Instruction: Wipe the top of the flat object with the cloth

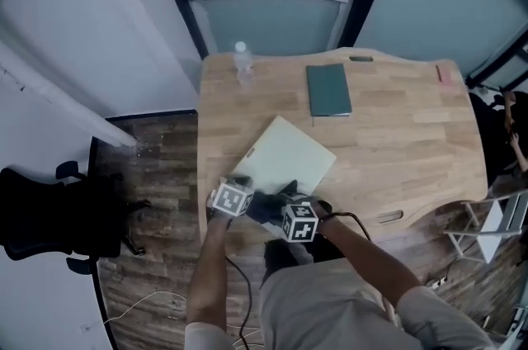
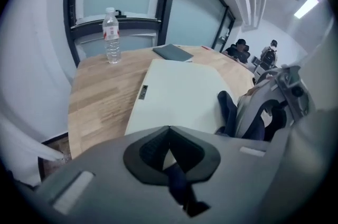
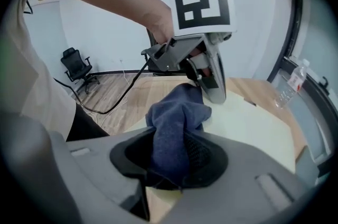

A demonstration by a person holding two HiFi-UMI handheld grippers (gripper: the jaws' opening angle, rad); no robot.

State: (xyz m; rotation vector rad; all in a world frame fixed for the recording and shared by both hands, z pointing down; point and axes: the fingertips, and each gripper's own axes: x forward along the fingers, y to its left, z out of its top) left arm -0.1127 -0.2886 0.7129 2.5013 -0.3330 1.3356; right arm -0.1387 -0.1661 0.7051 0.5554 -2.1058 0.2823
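Note:
A pale cream flat board (image 1: 287,155) lies on the wooden table (image 1: 396,142), and the left gripper view shows its top (image 2: 179,93) close up. A dark blue cloth (image 1: 266,205) is bunched over the board's near edge between my two grippers. My left gripper (image 1: 236,190) is shut on a thin corner of the cloth (image 2: 178,180). My right gripper (image 1: 294,206) is shut on a thick fold of the cloth (image 3: 177,130), which rests on the board (image 3: 259,122). The left gripper (image 3: 208,72) shows just behind that fold.
A clear water bottle (image 1: 242,62) and a grey-green notebook (image 1: 328,89) stand at the table's far side, with a small pink item (image 1: 444,74) at the far right. A black office chair (image 1: 49,208) sits on the floor to the left. A cable (image 1: 235,290) trails below.

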